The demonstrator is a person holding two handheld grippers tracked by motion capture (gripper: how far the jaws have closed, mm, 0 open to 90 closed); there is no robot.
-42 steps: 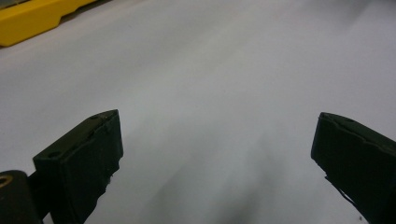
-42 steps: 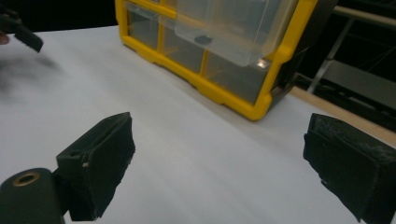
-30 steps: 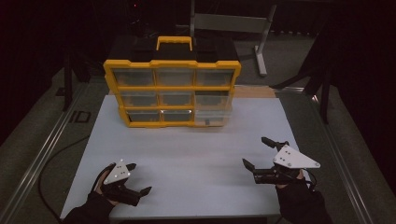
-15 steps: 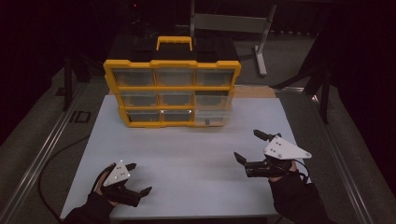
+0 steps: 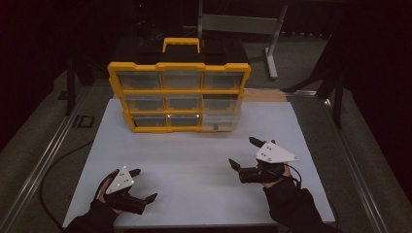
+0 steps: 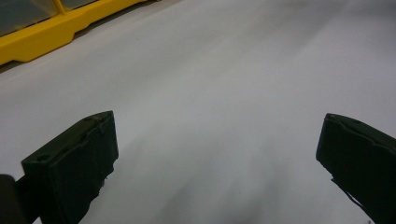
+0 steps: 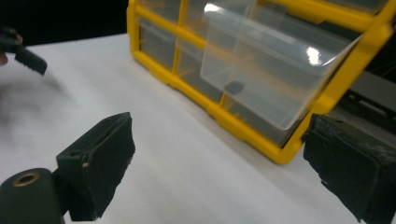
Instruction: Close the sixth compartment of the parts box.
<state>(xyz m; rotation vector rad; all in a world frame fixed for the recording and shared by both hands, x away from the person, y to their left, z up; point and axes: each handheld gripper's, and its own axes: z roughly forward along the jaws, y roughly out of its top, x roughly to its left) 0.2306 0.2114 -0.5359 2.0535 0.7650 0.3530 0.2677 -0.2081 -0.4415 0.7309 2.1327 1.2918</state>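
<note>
On the left, the left gripper (image 5: 137, 186) sits low near the front edge of the white table (image 5: 194, 155), just where it was a second ago, jaws spread wide and empty over bare tabletop. Mid-table, the yellow organizer (image 5: 179, 90) stands upright at the far side, unmoved, its lower right clear drawer (image 5: 221, 116) pulled out a little toward the person. Over on the right, the right gripper (image 5: 245, 155) has slid leftward and forward, closer to the organizer than before, jaws parted and holding nothing, pointed at that drawer (image 7: 266, 74).
</note>
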